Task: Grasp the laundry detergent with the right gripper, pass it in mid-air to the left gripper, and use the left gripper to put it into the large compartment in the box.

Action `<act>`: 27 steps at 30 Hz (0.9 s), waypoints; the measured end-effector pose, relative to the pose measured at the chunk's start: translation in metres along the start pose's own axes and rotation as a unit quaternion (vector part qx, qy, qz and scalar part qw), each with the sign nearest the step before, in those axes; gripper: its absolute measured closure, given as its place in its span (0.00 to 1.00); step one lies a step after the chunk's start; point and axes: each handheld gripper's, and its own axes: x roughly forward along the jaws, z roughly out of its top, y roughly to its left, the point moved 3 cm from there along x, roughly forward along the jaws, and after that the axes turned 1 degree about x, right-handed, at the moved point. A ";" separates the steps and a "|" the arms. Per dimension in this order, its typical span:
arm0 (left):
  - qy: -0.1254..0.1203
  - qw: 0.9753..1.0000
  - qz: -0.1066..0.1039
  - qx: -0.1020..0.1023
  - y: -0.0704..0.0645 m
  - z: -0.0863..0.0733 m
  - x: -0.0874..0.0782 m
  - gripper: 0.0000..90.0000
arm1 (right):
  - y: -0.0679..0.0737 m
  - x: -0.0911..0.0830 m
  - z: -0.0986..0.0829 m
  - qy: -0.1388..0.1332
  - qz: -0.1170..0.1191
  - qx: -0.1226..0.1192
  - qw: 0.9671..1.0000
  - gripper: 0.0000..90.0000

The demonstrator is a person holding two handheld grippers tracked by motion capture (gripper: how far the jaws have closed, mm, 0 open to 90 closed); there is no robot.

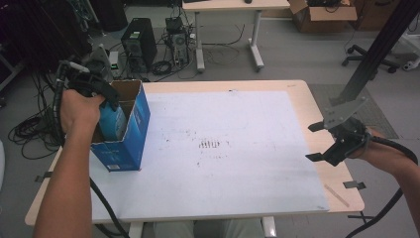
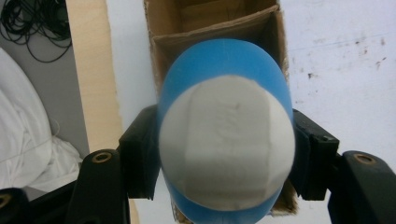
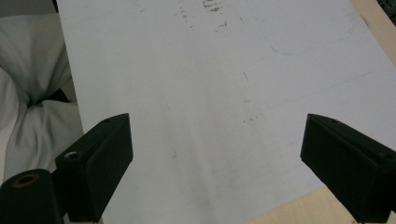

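A blue cardboard box (image 1: 130,146) stands open-topped at the left of the white mat (image 1: 237,148). My left gripper (image 1: 110,105) hangs over the box's mouth, shut on a blue bottle-like container (image 1: 114,121) that reaches down into it. In the left gripper view the container's white end (image 2: 226,149) faces the camera, the black pads (image 2: 140,154) press on both of its sides, and the box's brown inside (image 2: 210,23) lies beyond. My right gripper (image 1: 314,142) hovers at the table's right edge, open, with nothing between its jaws (image 3: 215,163).
The wooden table rim (image 1: 317,114) borders the mat. On the floor behind are a computer tower (image 1: 138,42), cables, another desk (image 1: 233,5), a cardboard box (image 1: 322,15) and a chair base (image 1: 369,57). A black slanted post (image 1: 379,47) rises at the right.
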 end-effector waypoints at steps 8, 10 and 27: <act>0.002 1.000 -0.002 0.000 -0.001 -0.006 0.021 0.42 | 0.001 0.004 0.002 0.001 0.003 0.000 1.000 0.10; -0.001 1.000 -0.004 -0.001 -0.001 -0.008 0.025 0.42 | 0.001 0.005 0.002 0.002 0.004 -0.002 1.000 0.10; 0.012 1.000 -0.008 0.005 -0.005 -0.013 0.058 0.42 | 0.001 0.012 0.000 0.010 0.008 0.004 1.000 0.10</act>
